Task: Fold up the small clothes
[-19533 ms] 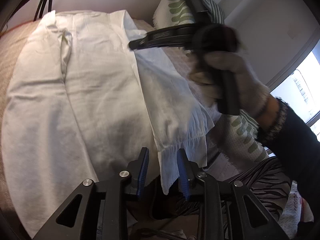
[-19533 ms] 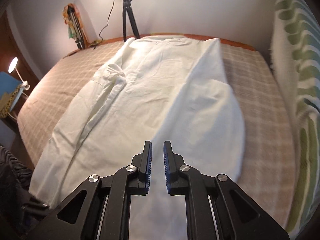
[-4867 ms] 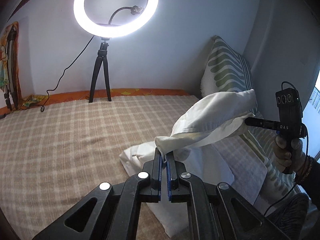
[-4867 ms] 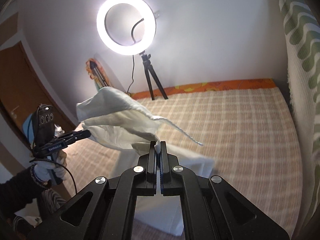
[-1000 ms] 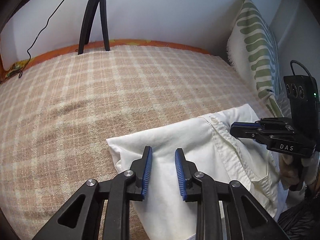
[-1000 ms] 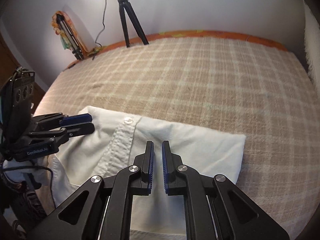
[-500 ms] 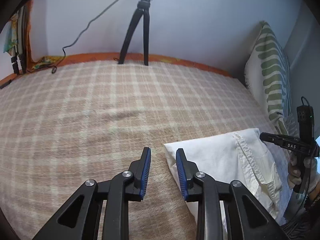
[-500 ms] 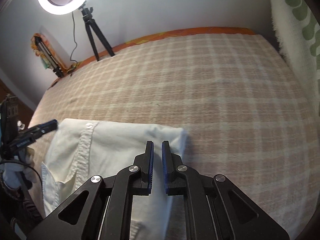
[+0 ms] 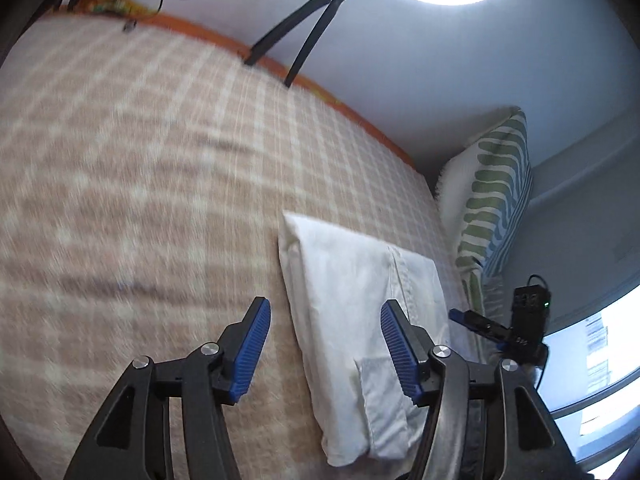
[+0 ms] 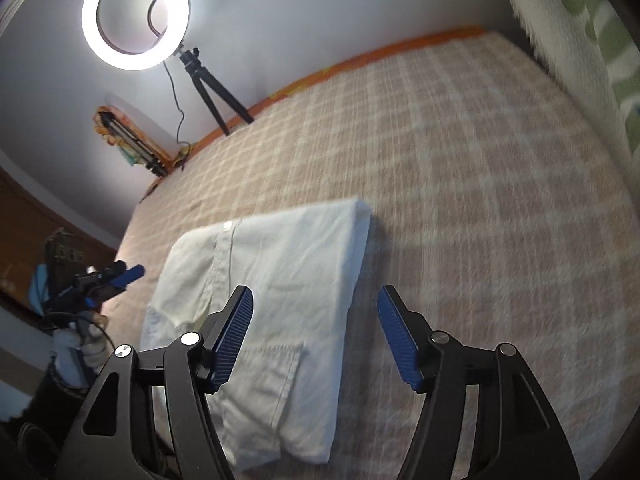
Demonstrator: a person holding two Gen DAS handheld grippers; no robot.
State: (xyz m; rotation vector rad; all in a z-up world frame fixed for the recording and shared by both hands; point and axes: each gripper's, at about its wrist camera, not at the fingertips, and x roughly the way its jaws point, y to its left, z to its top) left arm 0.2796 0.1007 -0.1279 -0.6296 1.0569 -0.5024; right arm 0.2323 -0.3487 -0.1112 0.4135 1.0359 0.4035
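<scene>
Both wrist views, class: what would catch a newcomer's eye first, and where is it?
The folded white shirt lies on the checked blanket, near its front edge. Both the left gripper and right gripper hang open above it, jaws just opened with nothing pinched. A glowing ring light stands by the far wall.

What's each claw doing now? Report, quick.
Left claw: open, just widened, holding nothing.
Right claw: open, just widened, clear of the folded white shirt.
</scene>
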